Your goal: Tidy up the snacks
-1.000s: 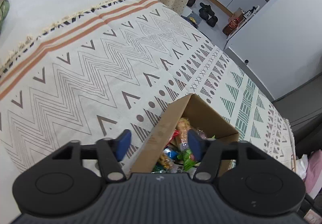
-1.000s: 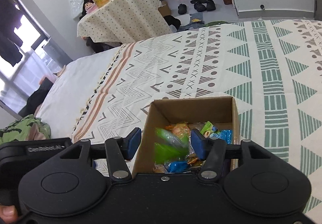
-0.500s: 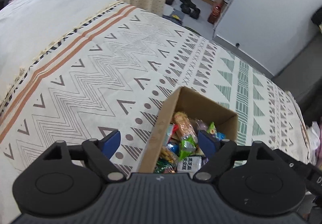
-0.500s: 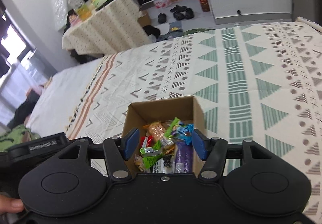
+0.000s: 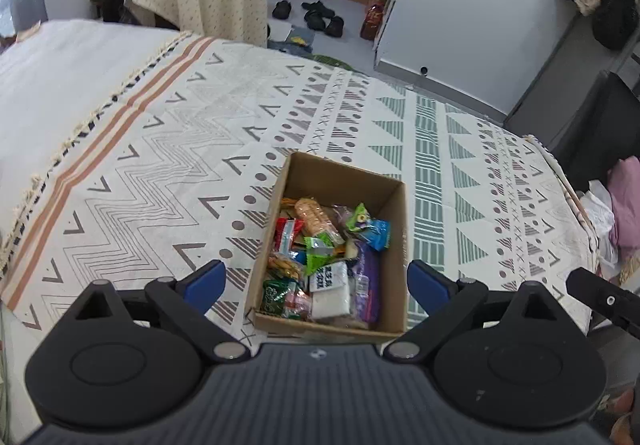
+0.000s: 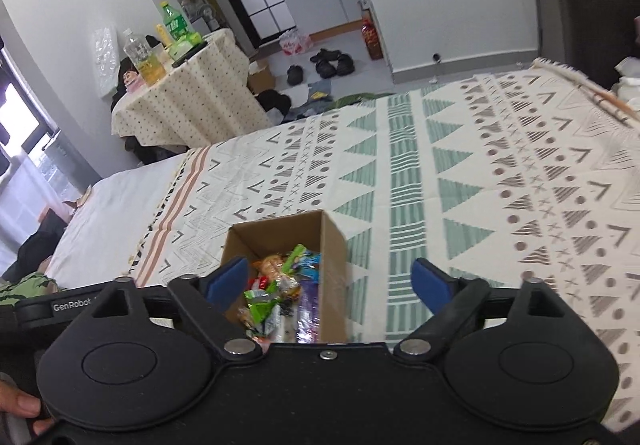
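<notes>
A brown cardboard box (image 5: 338, 181) full of snacks sits on a bed, with two empty grippers above it.

The open-topped box rests on a cream blanket with grey, green and orange patterns (image 5: 160, 149). Inside it lies a pile of small snack packets in many colours (image 5: 326, 265), with a green packet, a blue one, a white one and a purple one among them. The left gripper (image 5: 316, 281) has black arms and blue pads, and its jaws are opening wide, one on each side of the box, touching nothing and holding nothing. The right gripper (image 6: 326, 279) looks the same; its jaws are opening wide too and hold nothing. From its view the box (image 6: 280, 237) shows between the blue pads, nearer the left one. Behind the bed stands a round table with a dotted cream cloth (image 6: 188, 101), with bottles on top.
</notes>
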